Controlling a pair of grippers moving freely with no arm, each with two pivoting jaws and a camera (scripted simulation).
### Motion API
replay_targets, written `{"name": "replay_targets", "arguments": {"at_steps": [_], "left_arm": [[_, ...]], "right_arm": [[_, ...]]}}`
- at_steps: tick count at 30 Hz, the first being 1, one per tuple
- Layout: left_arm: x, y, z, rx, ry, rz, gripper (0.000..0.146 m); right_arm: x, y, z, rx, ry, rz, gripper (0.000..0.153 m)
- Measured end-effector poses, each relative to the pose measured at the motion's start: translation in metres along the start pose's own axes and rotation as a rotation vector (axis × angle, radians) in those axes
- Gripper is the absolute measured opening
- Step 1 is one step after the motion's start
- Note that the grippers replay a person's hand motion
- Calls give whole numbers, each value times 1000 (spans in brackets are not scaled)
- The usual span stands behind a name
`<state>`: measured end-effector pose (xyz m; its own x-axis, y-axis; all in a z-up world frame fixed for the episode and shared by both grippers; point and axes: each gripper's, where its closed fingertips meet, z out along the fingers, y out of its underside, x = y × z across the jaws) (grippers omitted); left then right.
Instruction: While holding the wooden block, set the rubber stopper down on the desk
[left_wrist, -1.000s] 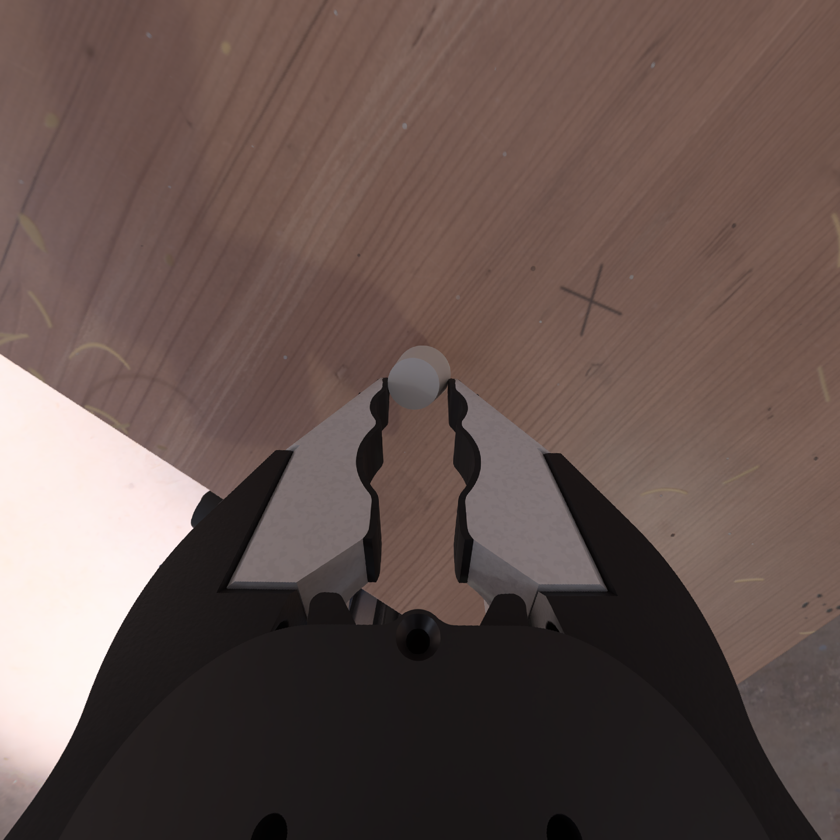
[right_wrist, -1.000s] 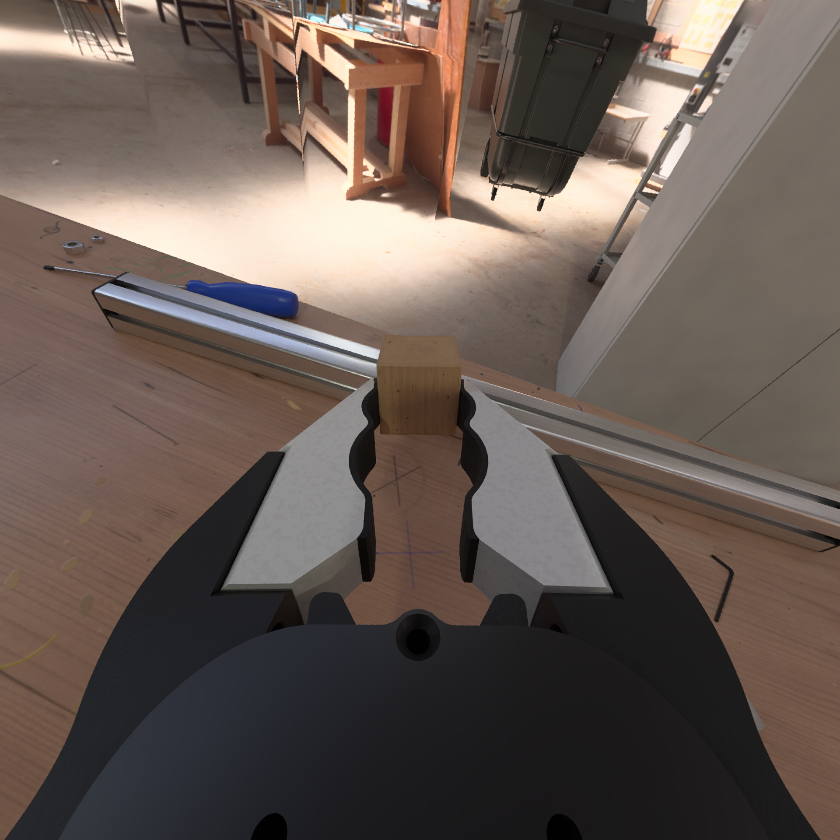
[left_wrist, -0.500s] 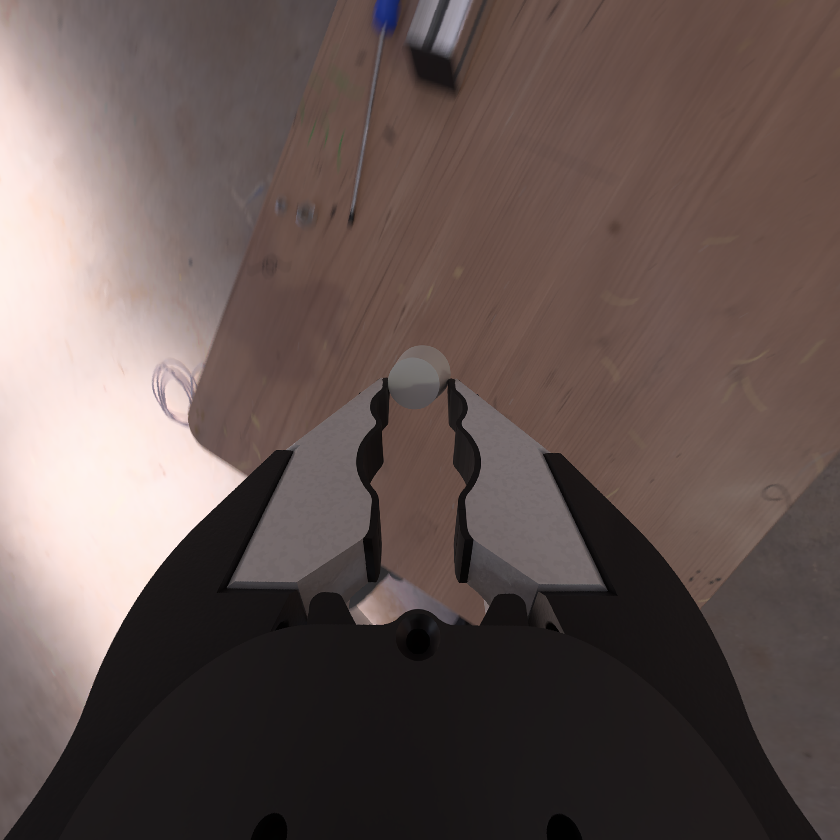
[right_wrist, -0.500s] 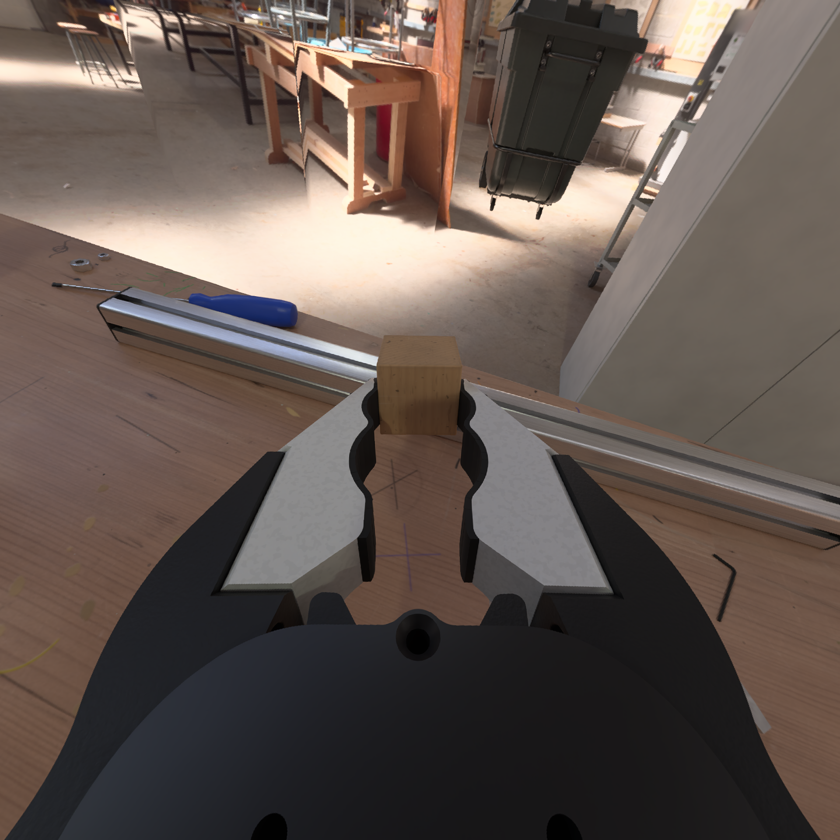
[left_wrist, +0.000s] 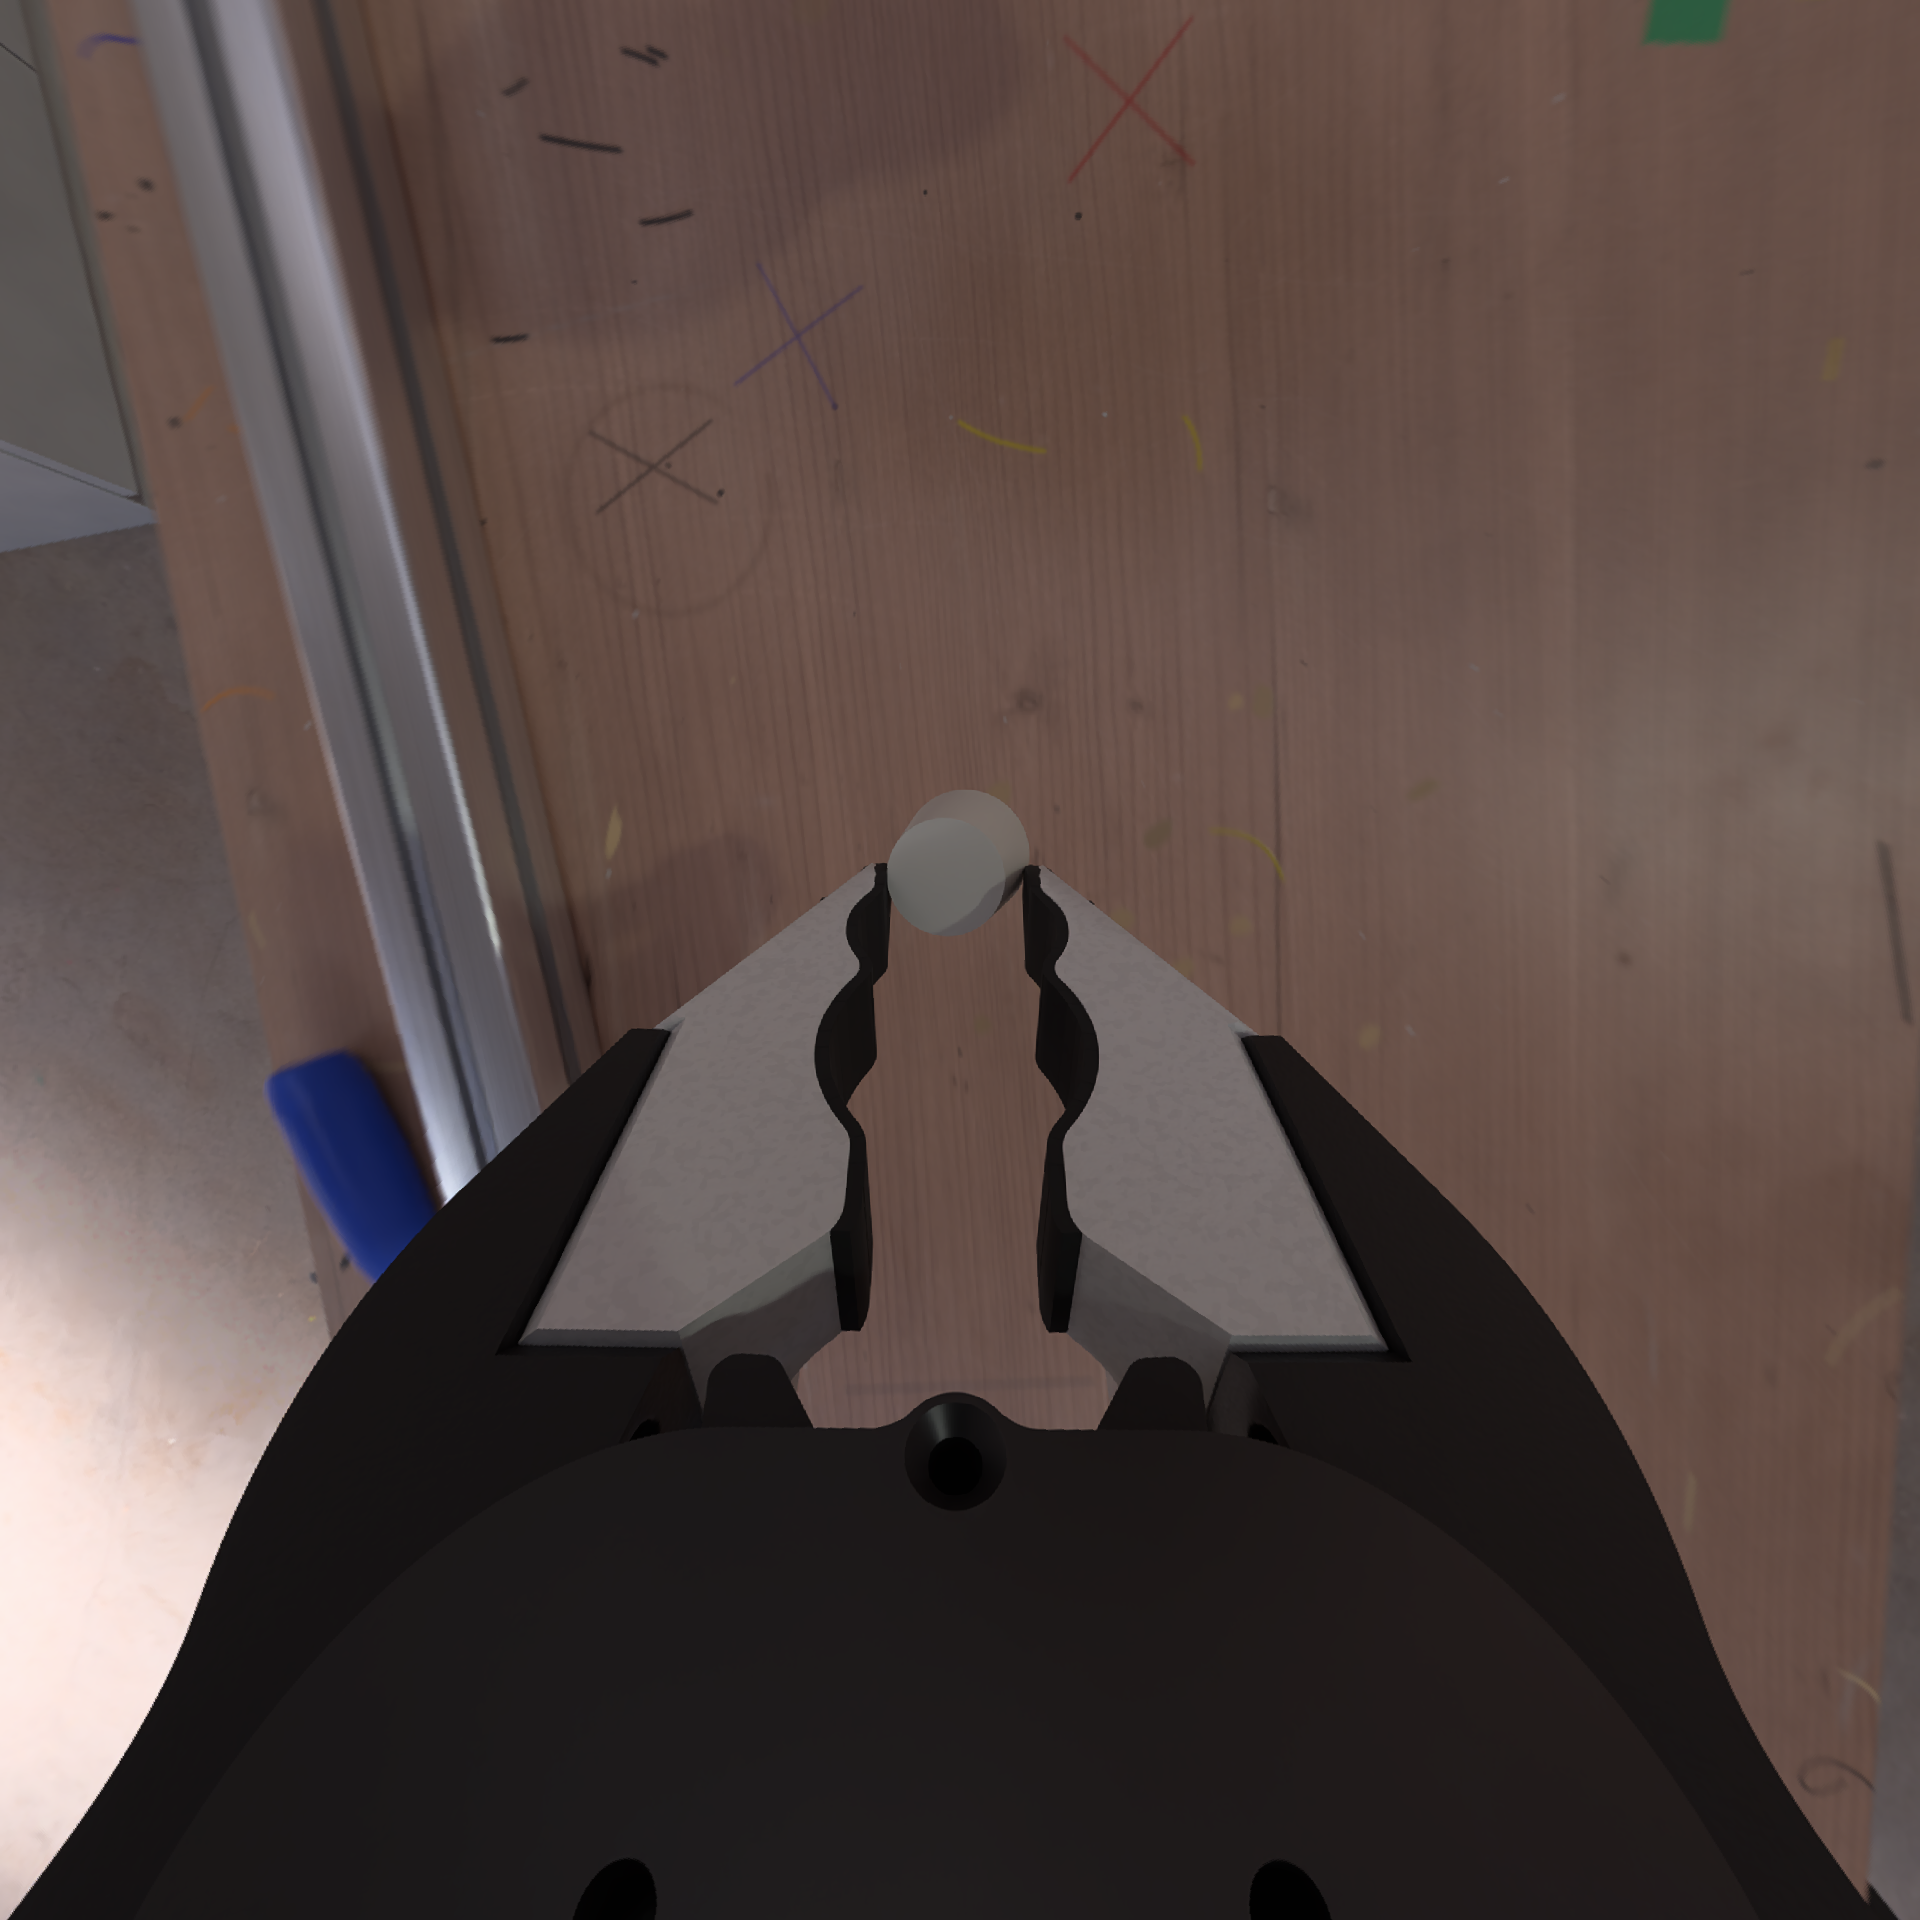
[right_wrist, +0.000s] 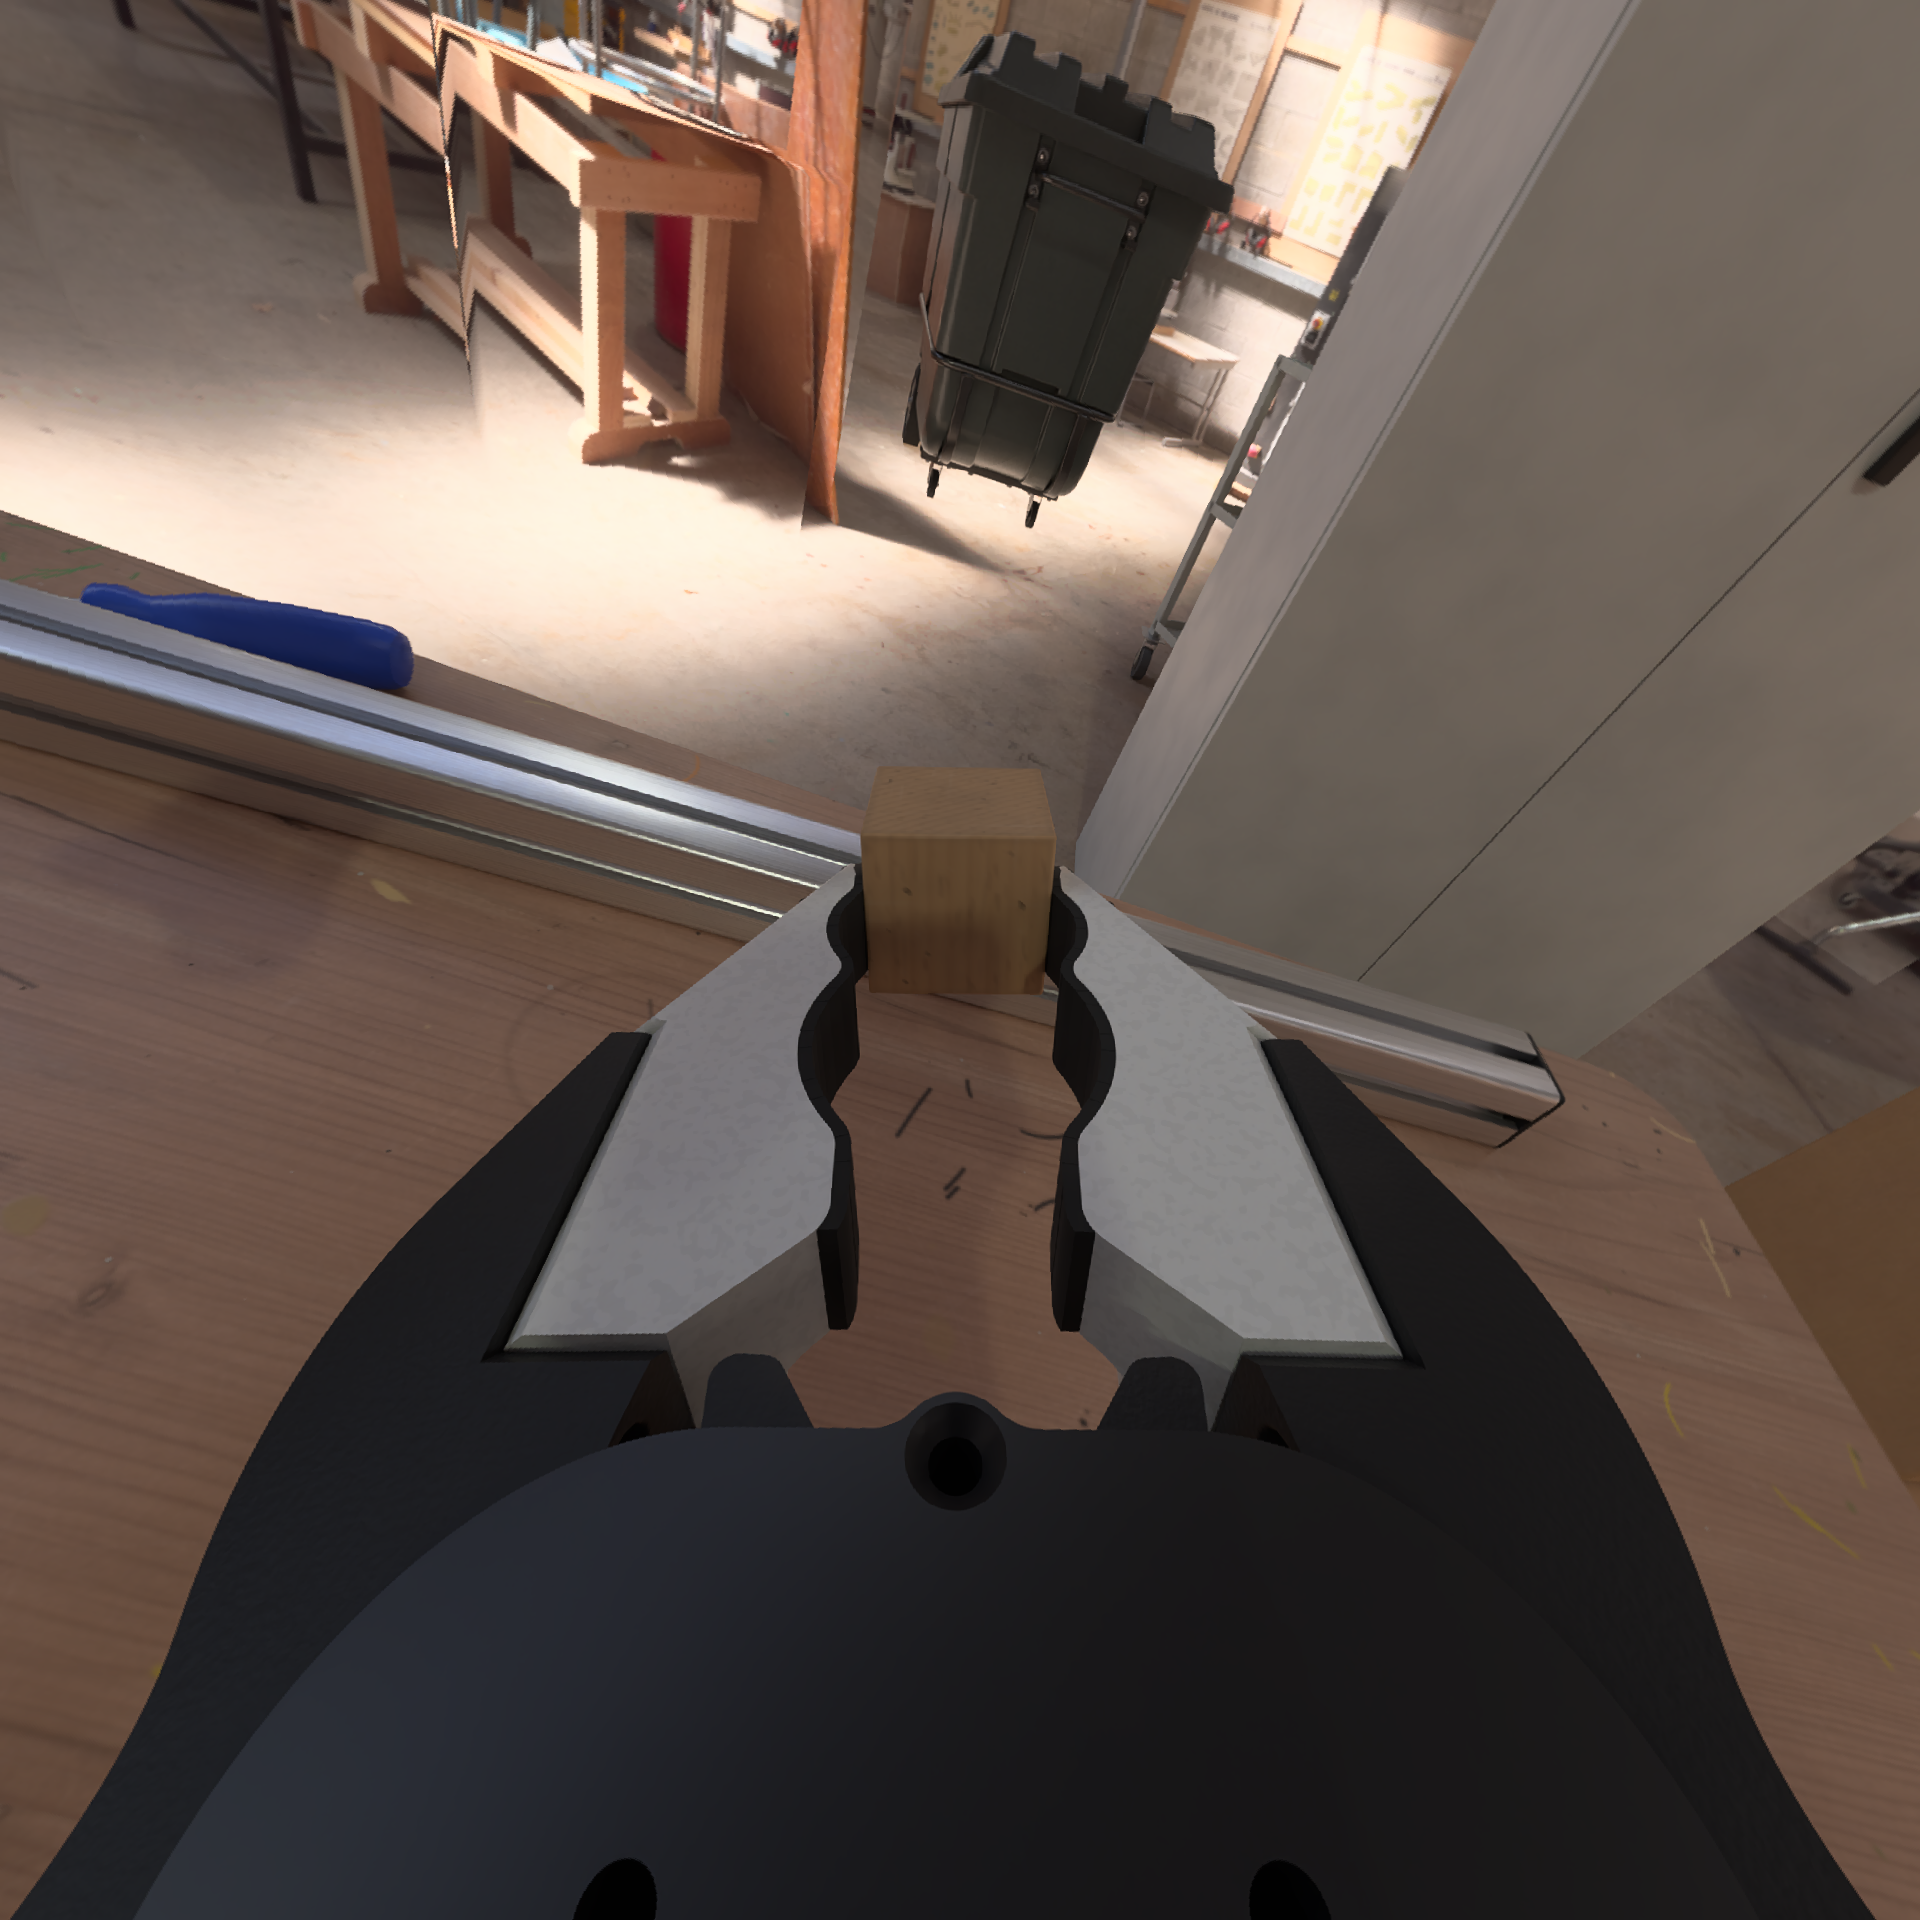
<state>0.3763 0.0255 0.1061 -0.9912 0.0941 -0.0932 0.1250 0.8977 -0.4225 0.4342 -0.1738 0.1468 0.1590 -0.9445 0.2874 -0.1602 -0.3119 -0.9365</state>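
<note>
Left gripper (left_wrist: 957, 883): closed on the pale rubber stopper (left_wrist: 953, 878), pinched at the very tips of its fingers (left_wrist: 717, 1122).
Stopper's place: in the air above the wooden desk (left_wrist: 1455, 727), looking straight down on bare boards; no contact with the top shows.
Right gripper (right_wrist: 957, 914): clamped on the wooden block (right_wrist: 957, 894), held clear of the desk near the far edge, over the metal rail (right_wrist: 436, 774).
What changed: half a second ago the left view looked down on the desk's corner and the floor; now it looks at mid-desk, with the rail (left_wrist: 343, 644) at the left and the blue screwdriver handle (left_wrist: 348, 1153) beyond it. The right view has shifted rightward along the rail, grip unchanged.
Marks below: a grey cross (left_wrist: 655, 465), a purple cross (left_wrist: 798, 335) and a red cross (left_wrist: 1127, 99) farther off.
Meaning: the stopper now hangs over usable desk, so lowering looks like the step in hand.
Left to do: descend, release, keep the block gripped.
Risk: the round stopper may roll once released.
</note>
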Motion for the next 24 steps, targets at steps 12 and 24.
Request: {"name": "replay_targets", "arguments": {"at_steps": [12,24], "left_arm": [[2,-8,82,-141,67,-17,25],[5,-1,97,-192,66,-5,25]], "right_arm": [[21,11,-2,22,5,86,33],[25,10,-5,38,-1,120,33]]}}
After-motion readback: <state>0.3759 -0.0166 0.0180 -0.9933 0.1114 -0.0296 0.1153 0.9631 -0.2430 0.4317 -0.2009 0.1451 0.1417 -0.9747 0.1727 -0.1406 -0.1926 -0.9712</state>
